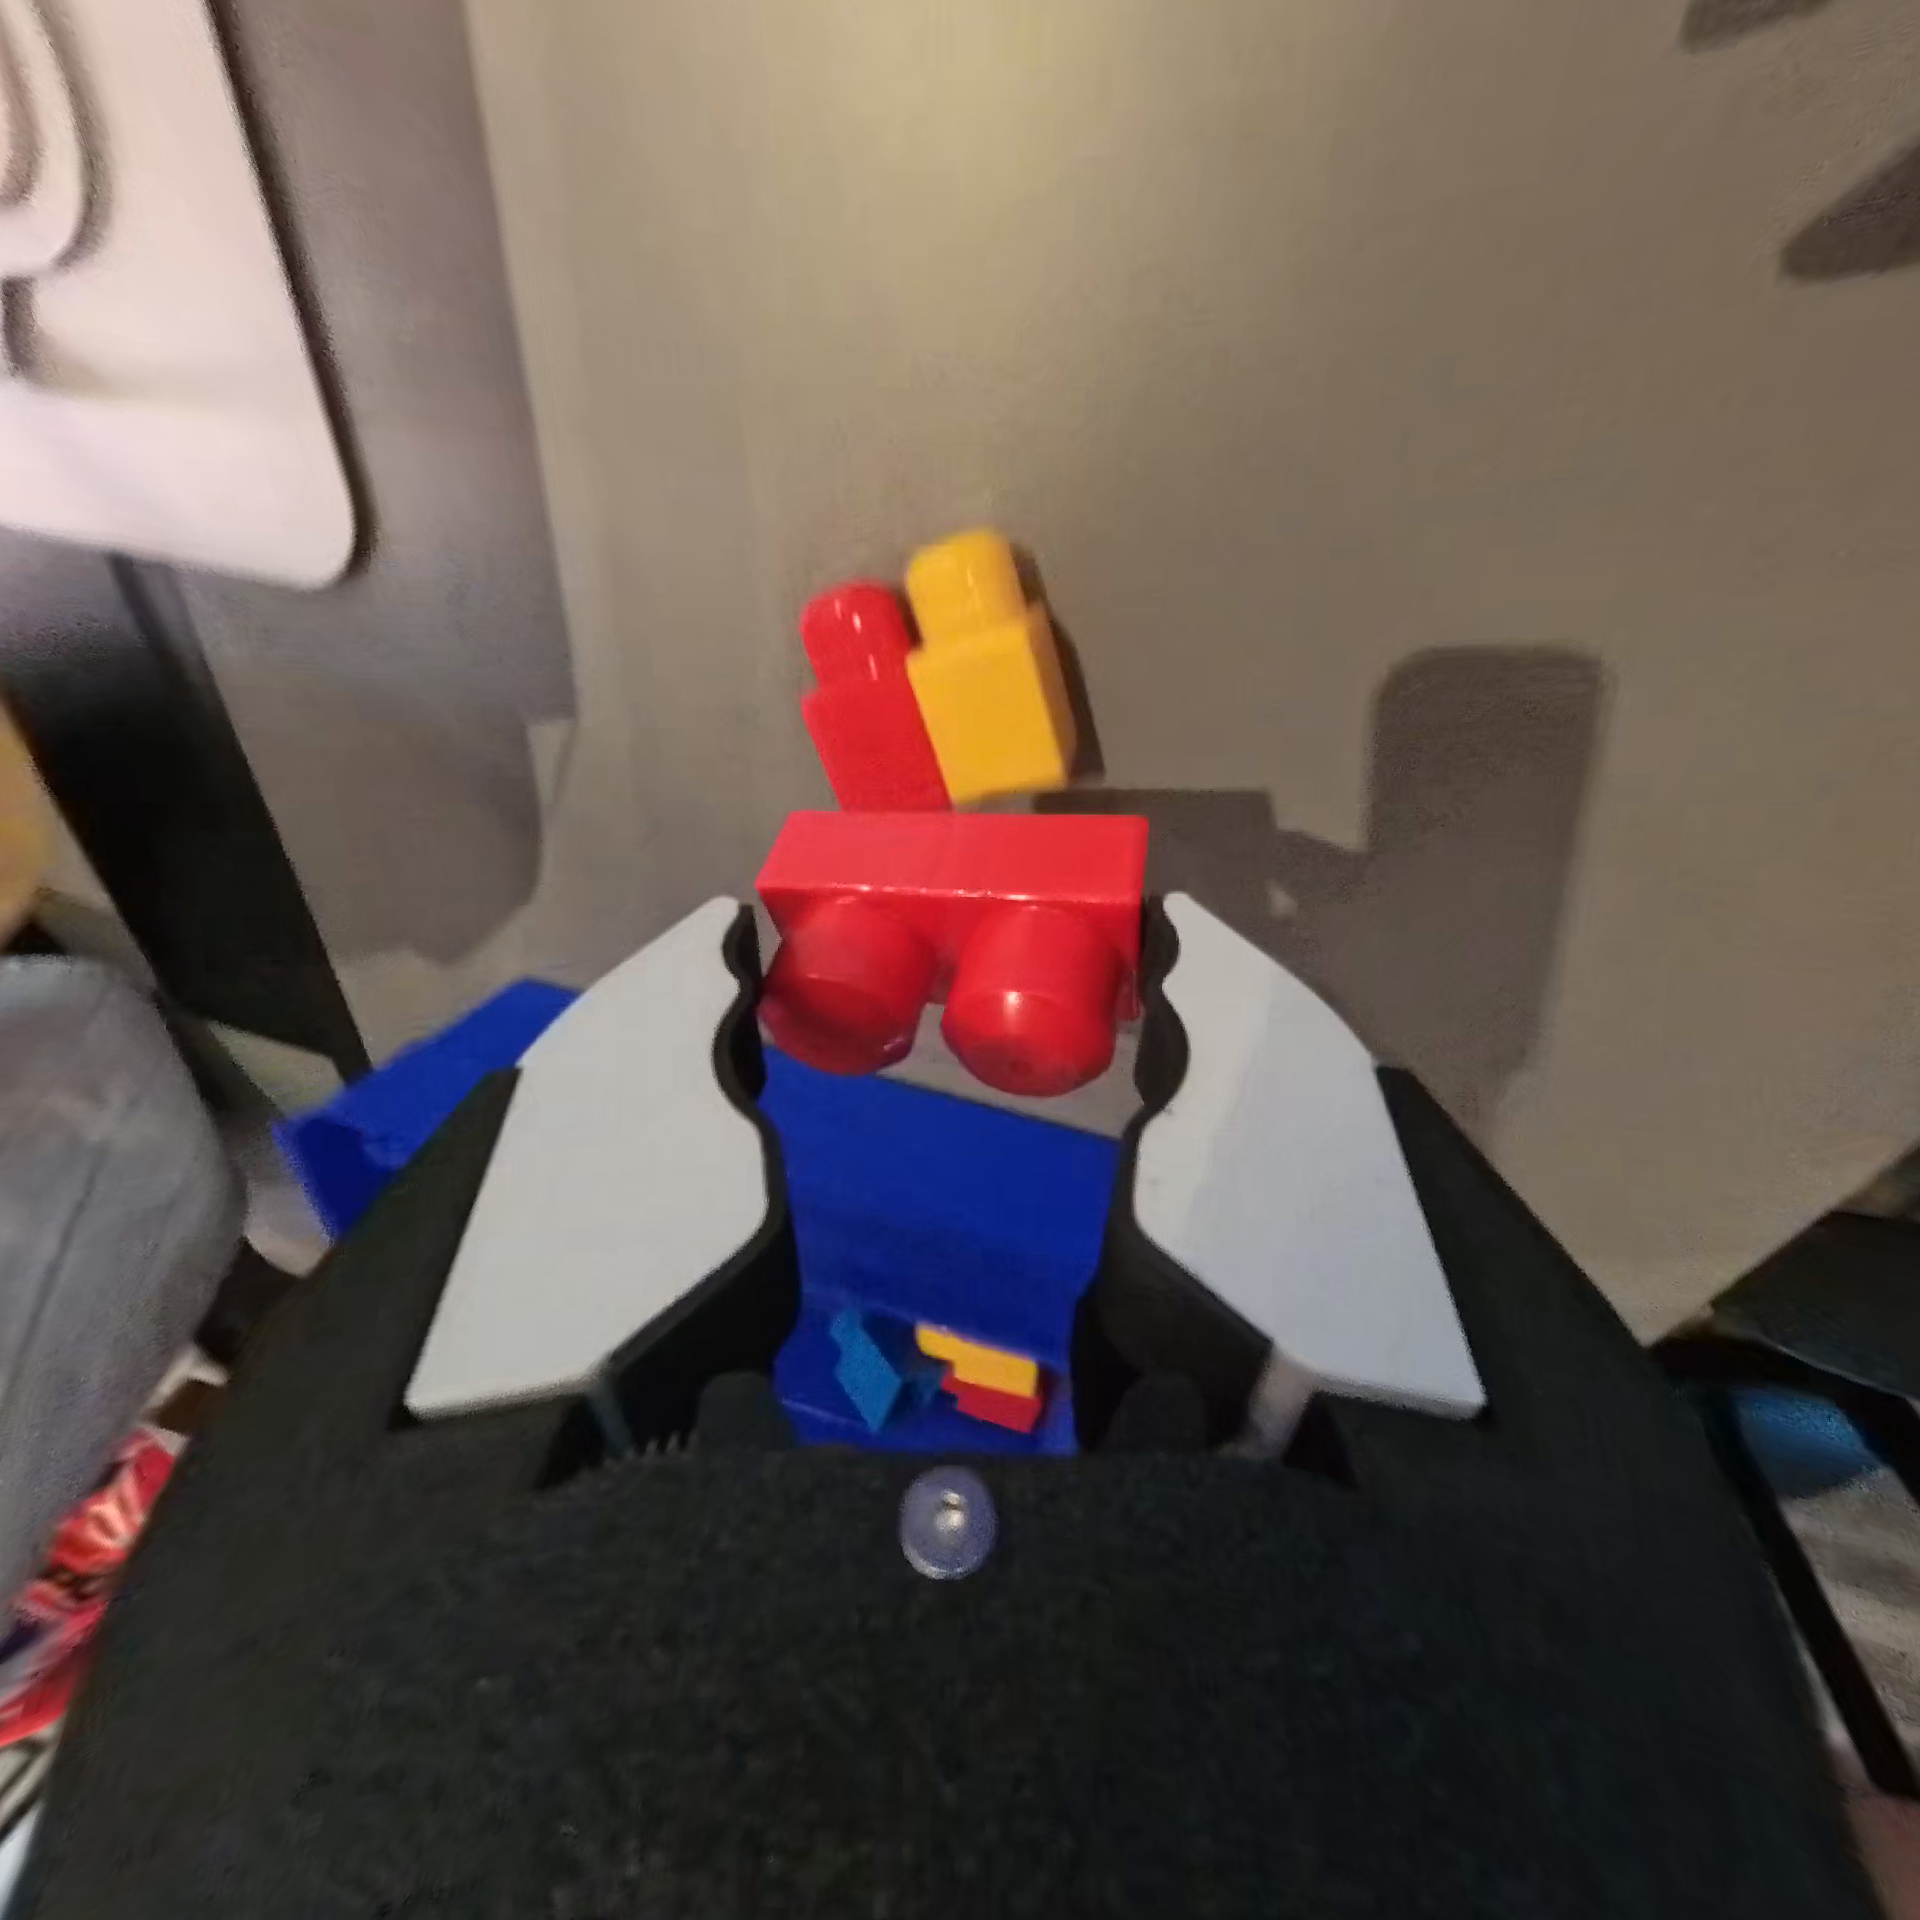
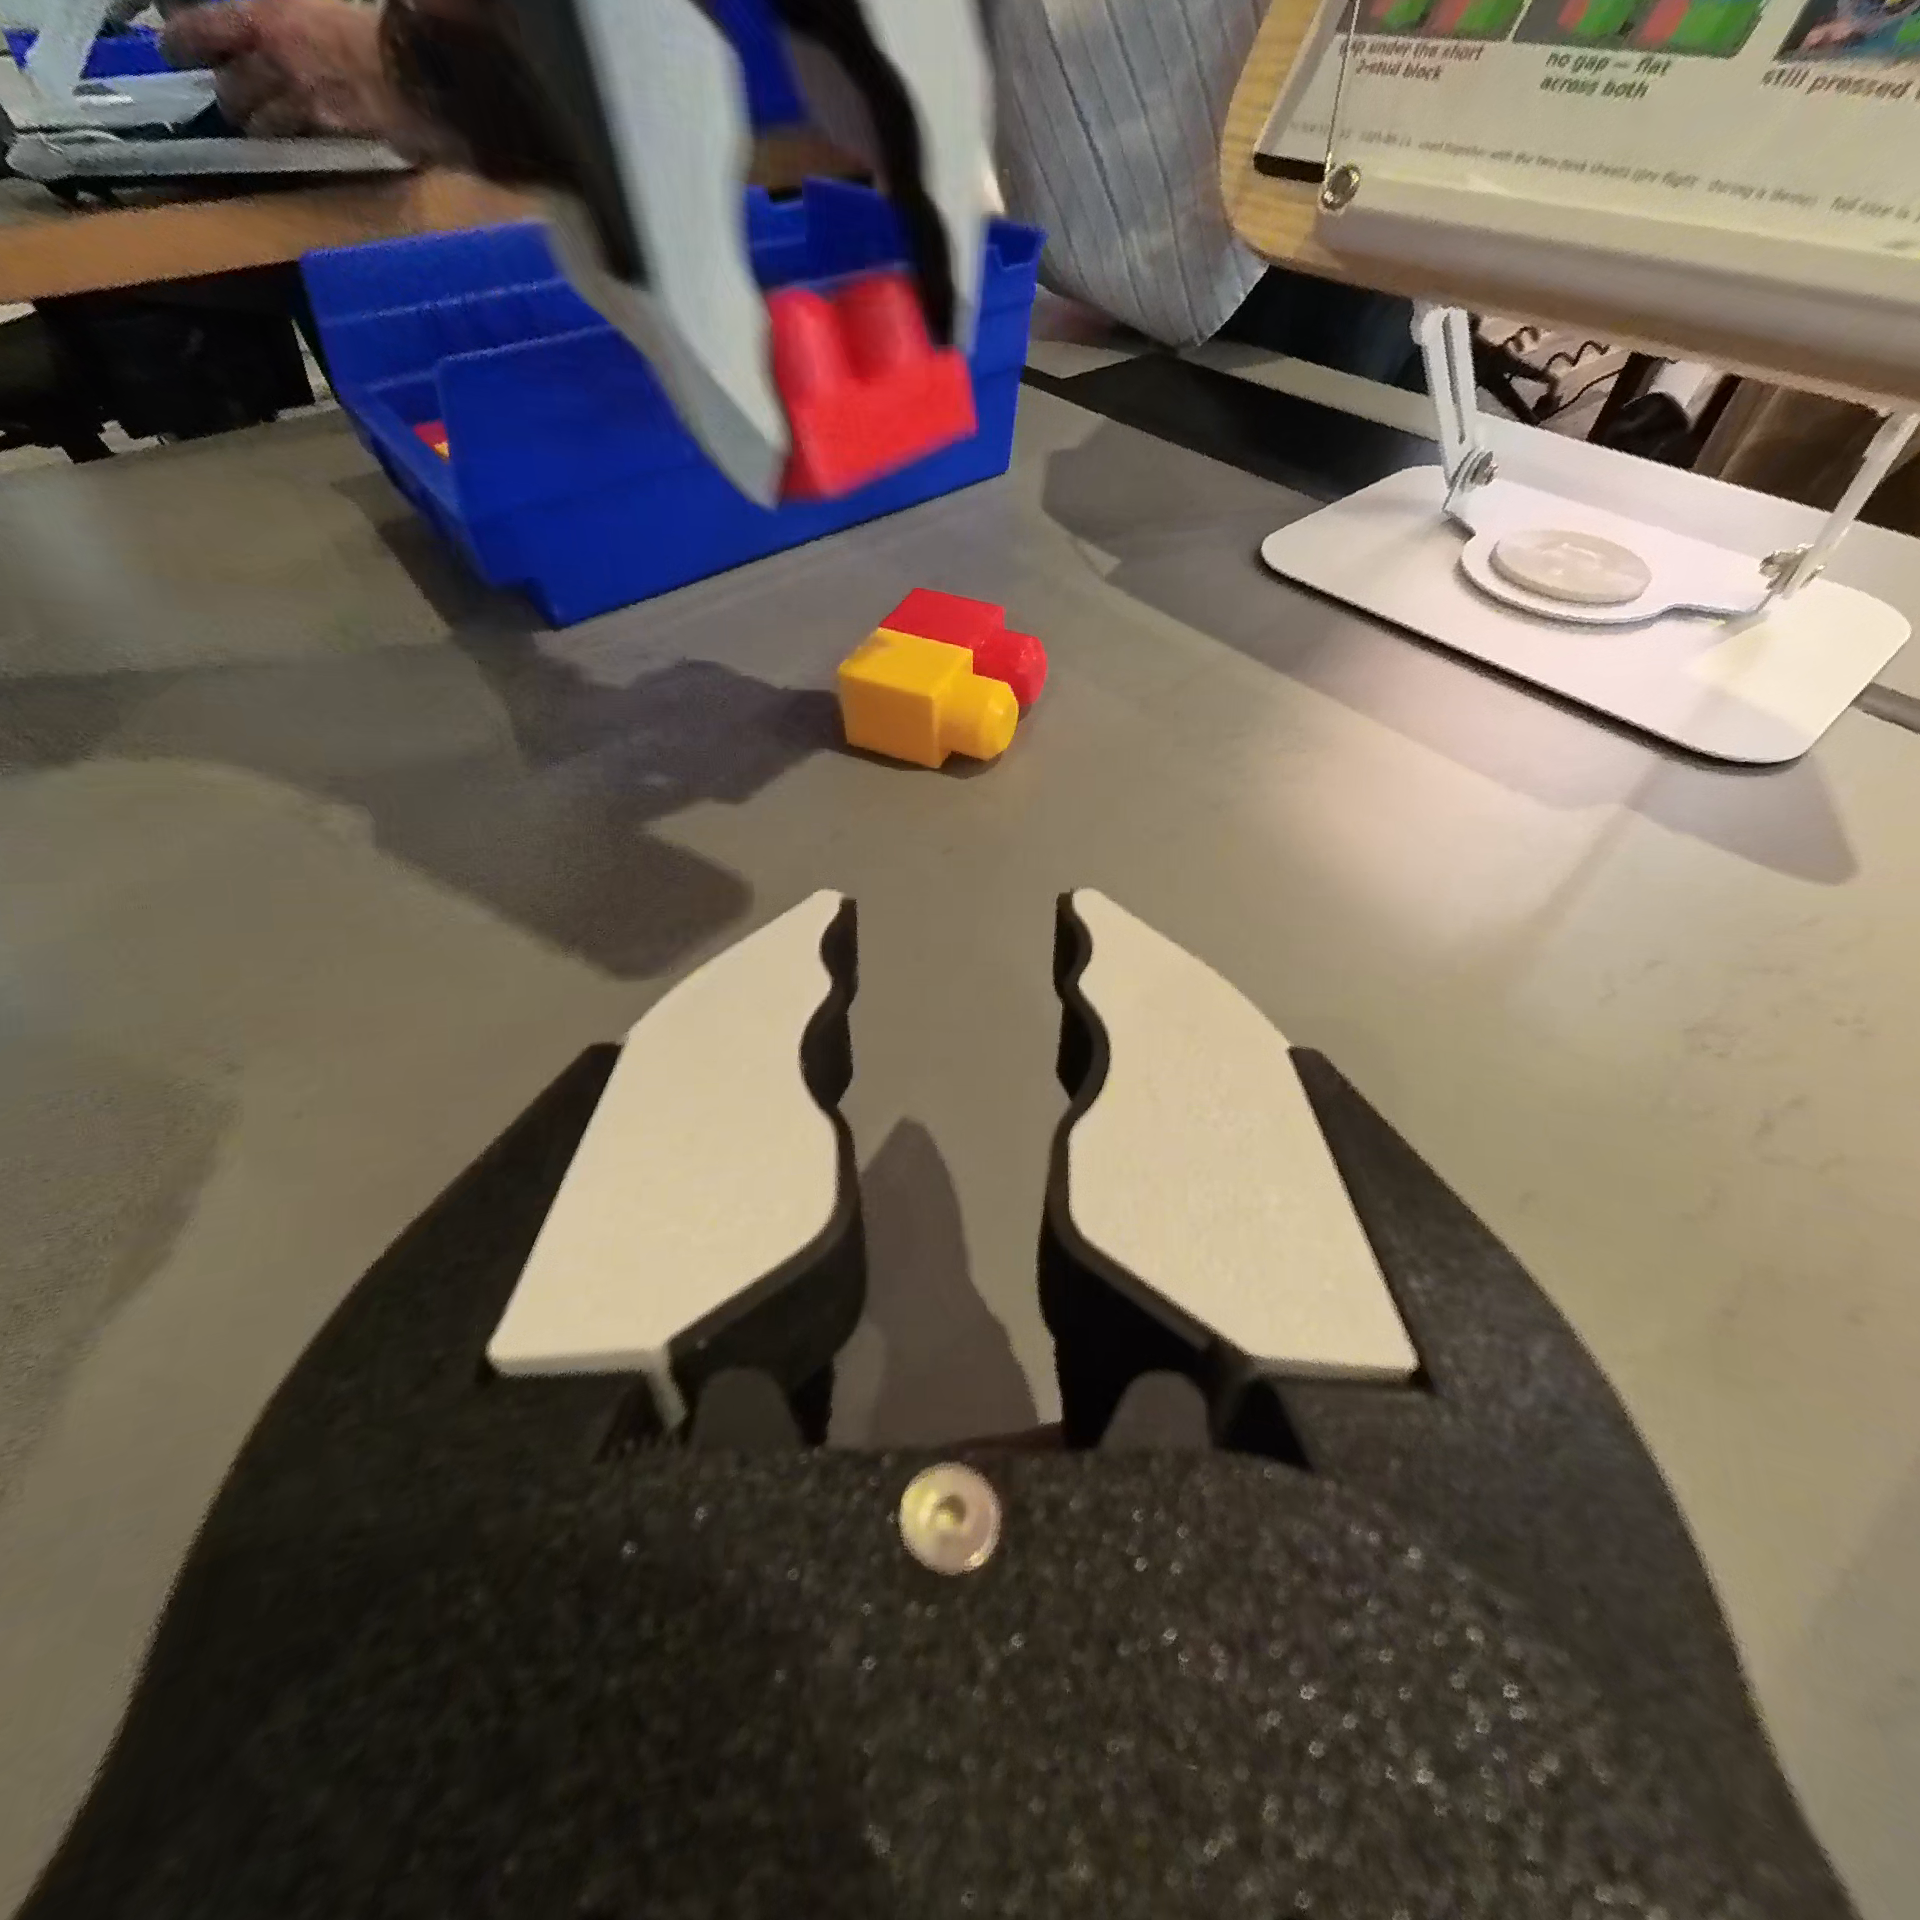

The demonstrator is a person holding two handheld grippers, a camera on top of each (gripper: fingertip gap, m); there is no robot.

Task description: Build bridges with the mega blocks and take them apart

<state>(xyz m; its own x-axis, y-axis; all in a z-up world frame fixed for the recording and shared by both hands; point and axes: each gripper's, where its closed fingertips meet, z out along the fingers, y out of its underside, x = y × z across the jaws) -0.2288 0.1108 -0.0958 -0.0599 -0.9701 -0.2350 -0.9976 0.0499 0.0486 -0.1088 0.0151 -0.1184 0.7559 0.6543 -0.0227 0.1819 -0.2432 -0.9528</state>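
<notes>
Grey worktop [image 2: 1351, 935] takes up most of the right wrist view, matte with soft shadows across it. Toward its far edge sits a blue plastic bin [image 2: 582, 499], open-topped, with a few more blocks down inside (blue, yellow and red ones show in the left wrist view). Off at the far right side is a white stand base [image 2: 1621, 665] holding up a tilted instruction board [image 2: 1558, 156], and a person's striped sleeve [image 2: 1122, 156] shows behind the bin.

Left gripper [image 1: 951, 977] hangs above the bin, clamped on a red two-stud block [image 1: 951, 883] by its ends, studs pointing back at the camera. It's a bit motion-blurred in the other view.

Right gripper [image 2: 956, 925] sits low over the near part of the worktop with its fingers parted and nothing between them.

Smallest bits: a yellow single-stud block [image 2: 914, 707] and a red single-stud block [image 2: 971, 634] lie on their sides, touching each other, out on the middle of the worktop just in front of the bin, studs pointing the same way.
</notes>
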